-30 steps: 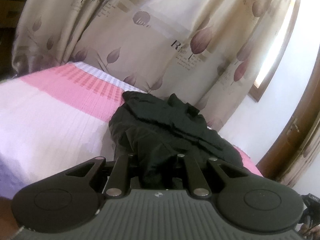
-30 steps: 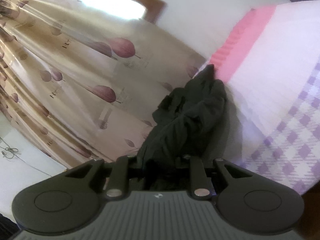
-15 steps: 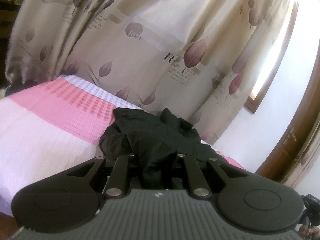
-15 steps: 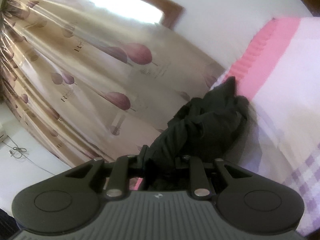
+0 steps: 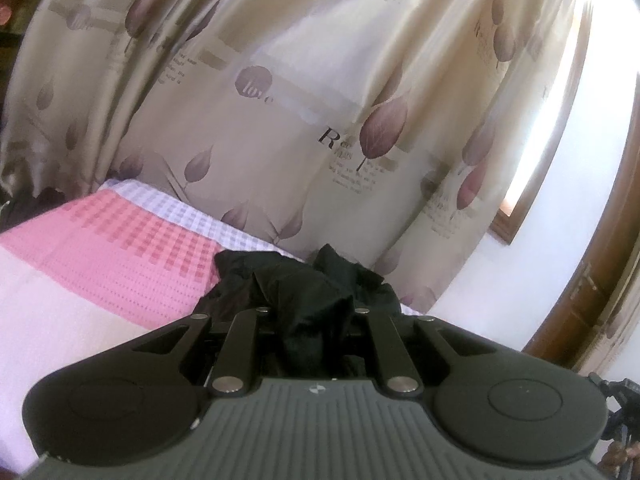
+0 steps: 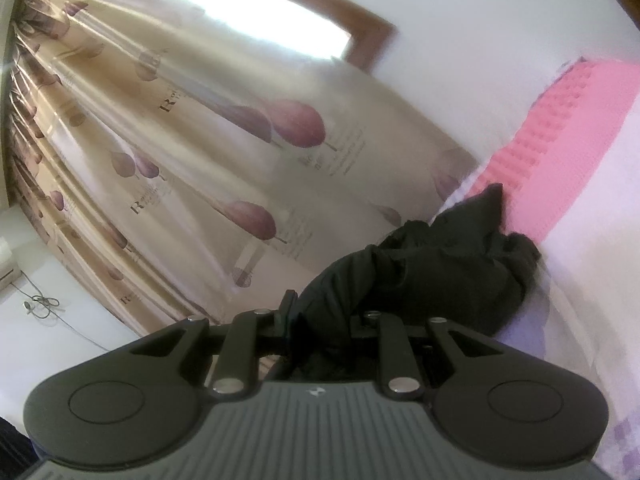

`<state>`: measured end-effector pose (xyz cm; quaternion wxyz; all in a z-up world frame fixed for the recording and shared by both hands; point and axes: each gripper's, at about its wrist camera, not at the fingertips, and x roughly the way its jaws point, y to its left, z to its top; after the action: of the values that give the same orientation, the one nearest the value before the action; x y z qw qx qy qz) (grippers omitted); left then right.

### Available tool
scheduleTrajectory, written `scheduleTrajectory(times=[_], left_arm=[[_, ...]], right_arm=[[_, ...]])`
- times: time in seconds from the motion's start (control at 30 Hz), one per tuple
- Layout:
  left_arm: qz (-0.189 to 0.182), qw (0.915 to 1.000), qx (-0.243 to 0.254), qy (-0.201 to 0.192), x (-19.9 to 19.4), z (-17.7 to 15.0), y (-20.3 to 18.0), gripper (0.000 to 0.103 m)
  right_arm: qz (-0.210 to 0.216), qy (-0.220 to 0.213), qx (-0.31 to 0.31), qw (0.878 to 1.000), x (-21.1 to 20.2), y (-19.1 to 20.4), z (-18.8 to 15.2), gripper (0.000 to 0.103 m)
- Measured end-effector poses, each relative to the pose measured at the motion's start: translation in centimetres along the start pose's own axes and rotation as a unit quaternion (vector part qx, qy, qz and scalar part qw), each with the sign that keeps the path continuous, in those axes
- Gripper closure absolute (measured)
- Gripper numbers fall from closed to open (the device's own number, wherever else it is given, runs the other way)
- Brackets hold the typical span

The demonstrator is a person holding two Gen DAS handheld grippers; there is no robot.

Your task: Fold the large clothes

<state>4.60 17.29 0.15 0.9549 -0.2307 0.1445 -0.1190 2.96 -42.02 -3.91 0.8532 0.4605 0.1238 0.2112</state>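
left tool (image 5: 310,320) clenched on a bunch of the black garment (image 5: 304,284); right tool (image 6: 324,320) likewise clamped on another part of it (image 6: 424,272). garment is a crumpled heap, partly lifted off the bed (image 5: 100,272), its far end resting on the pink band of the bedspread near the curtain (image 5: 320,100). no fold visible yet: judged early stage, it needs spreading flat on the bed first, then all folds remain.

Leaf-print beige curtain (image 5: 320,100) (backlit), wood-framed window (image 6: 280,12), white wall (image 6: 500,60), pink-checked bed (image 5: 120,248)
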Motion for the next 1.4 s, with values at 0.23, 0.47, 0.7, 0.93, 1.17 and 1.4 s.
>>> scheduleTrajectory(times=[0.23,0.47,0.7,0.93,1.17,1.4], left_arm=[[0.004,1.0000,-0.004,-0.008,1.4,1.2,0.0,0.087],[0.009,0.9998,-0.013,-0.013,2.6,1.9,0.4,0.087],[0.019,0.9996,-0.010,-0.018,4.0,2.7,0.2,0.087],[0.027,0.9994,-0.011,-0.021,5.9,3.6,0.0,0.087],[0.039,0.9989,-0.017,-0.019,8.0,4.5,0.0,0.085],[0.048,0.9984,-0.023,-0.018,9.7,5.1,0.1,0.085]], right_arm=[[0.001,0.000,-0.011,1.000,1.6,0.3,2.0,0.082],[0.001,-0.004,-0.012,1.000,3.4,0.2,3.4,0.082],[0.000,-0.011,-0.005,1.000,4.9,-0.1,4.3,0.082],[-0.006,-0.020,0.007,1.000,6.8,-0.8,5.4,0.082],[-0.017,-0.022,0.005,1.000,8.8,-1.5,6.7,0.082],[-0.027,-0.023,0.007,0.999,10.5,-2.0,7.6,0.082]])
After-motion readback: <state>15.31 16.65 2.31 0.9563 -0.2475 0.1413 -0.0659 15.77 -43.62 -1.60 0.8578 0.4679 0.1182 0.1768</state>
